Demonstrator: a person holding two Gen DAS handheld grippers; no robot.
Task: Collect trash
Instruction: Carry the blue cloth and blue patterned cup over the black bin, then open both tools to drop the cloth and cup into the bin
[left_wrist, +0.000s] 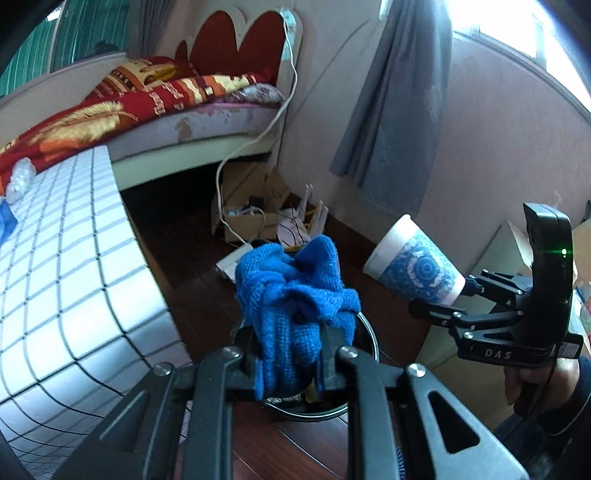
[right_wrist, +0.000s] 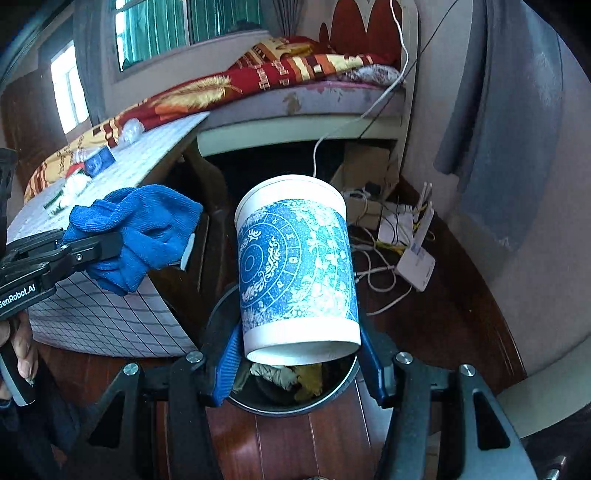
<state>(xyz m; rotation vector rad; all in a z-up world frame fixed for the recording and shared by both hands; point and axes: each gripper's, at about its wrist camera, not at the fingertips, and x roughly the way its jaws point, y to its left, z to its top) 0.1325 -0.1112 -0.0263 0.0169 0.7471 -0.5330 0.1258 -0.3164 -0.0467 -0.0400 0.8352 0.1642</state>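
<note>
We are over a dark wooden floor (right_wrist: 295, 443) where a round black trash bin (right_wrist: 332, 397) sits right beneath us, crumpled scraps inside. Our right gripper (right_wrist: 299, 354) has its jaws clamped on a blue-patterned paper cup (right_wrist: 295, 266) above the bin, while our left gripper (left_wrist: 291, 354) has its jaws closed on a bunched blue cloth (left_wrist: 295, 288) over the bin. Beyond, a checkered desk (left_wrist: 55, 258) stands left, then a router (right_wrist: 417, 262) amid cables and the bed (left_wrist: 147, 96).

Your left gripper (left_wrist: 288, 369) pinches a nubby, matt blue terry cloth (left_wrist: 295, 295). The white-and-blue printed paper cup (right_wrist: 295, 266) looks smooth; the dark round bin (right_wrist: 332, 395) shows a glossy rim above polished reddish wood flooring (right_wrist: 295, 443).
</note>
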